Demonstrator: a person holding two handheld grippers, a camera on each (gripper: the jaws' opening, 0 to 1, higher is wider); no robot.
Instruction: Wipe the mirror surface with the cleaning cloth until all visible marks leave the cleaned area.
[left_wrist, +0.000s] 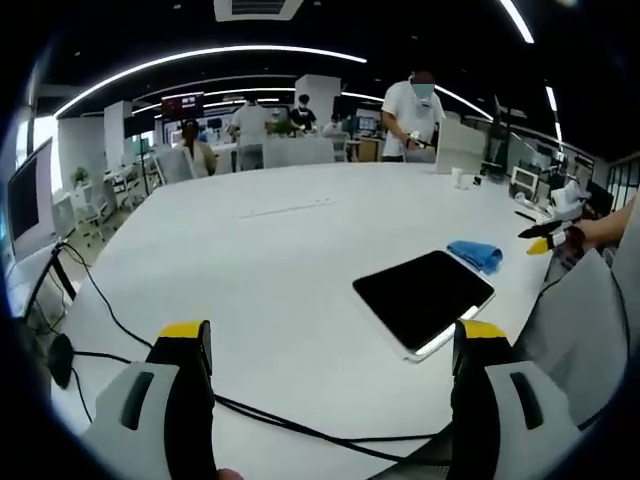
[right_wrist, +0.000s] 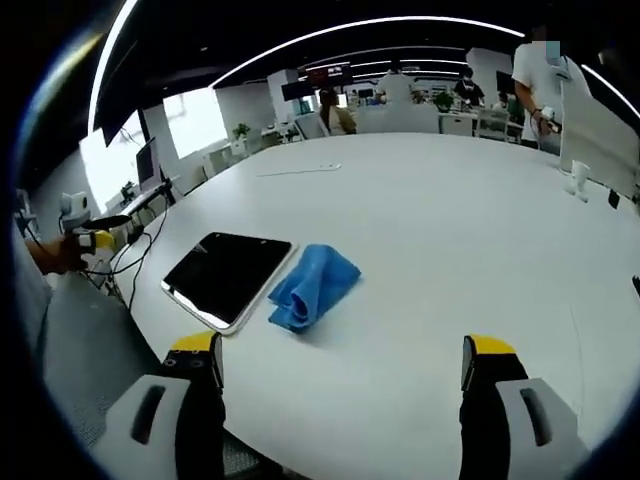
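Mirror (right_wrist: 227, 276) flat on white bench (right_wrist: 430, 230), lower left of right gripper view, dark face up. Blue cloth (right_wrist: 312, 286) bunched just beside, ungrasped. Right claw (right_wrist: 342, 365) and left claw (left_wrist: 332, 350) released, empty, hovering above bench edge; wiping likely not started.

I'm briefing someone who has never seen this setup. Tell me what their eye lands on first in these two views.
The dark rectangular mirror lies flat near the edge of the big white table, and it stands out sharply. Right beside it sits the crumpled blue cleaning cloth, untouched. In the foreground, the right gripper and the left gripper stand open over the table, each with yellow-tipped jaws and holding nothing.
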